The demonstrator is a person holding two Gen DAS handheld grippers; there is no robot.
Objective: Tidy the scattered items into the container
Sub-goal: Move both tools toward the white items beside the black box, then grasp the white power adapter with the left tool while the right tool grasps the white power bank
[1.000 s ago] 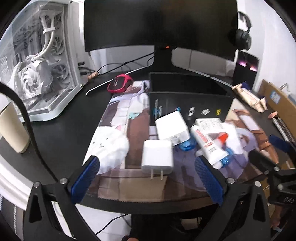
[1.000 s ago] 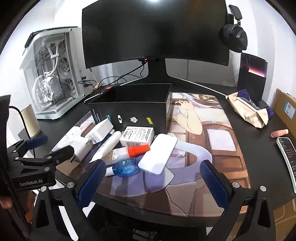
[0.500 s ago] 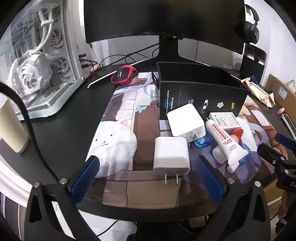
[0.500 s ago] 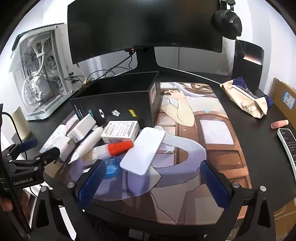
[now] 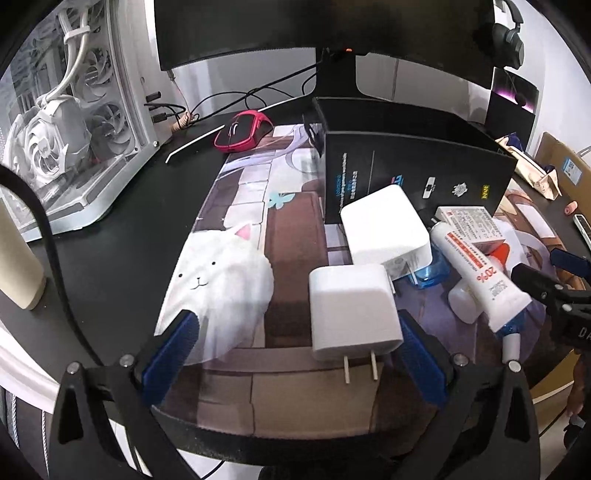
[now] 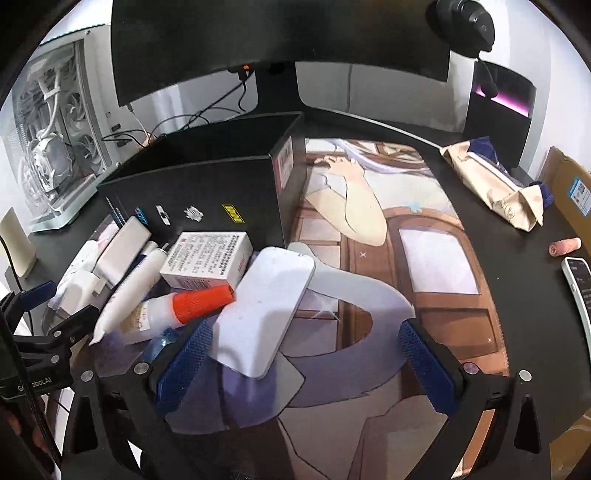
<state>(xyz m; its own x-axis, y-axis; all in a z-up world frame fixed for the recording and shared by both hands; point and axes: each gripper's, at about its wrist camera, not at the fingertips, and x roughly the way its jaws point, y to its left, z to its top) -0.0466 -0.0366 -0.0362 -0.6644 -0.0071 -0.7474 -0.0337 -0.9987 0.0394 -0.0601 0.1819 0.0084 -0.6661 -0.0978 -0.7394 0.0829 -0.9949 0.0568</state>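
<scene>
My left gripper (image 5: 295, 354) hangs with its jaws wide apart around the small white charger (image 5: 352, 308), not touching it. My right gripper (image 6: 304, 363) is likewise spread, at the white power bank (image 6: 264, 312). The black box (image 6: 207, 177) stands just behind the clutter.

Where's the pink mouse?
In the left wrist view, the pink computer mouse sits far back, left of the black open box, below the monitor.
</scene>
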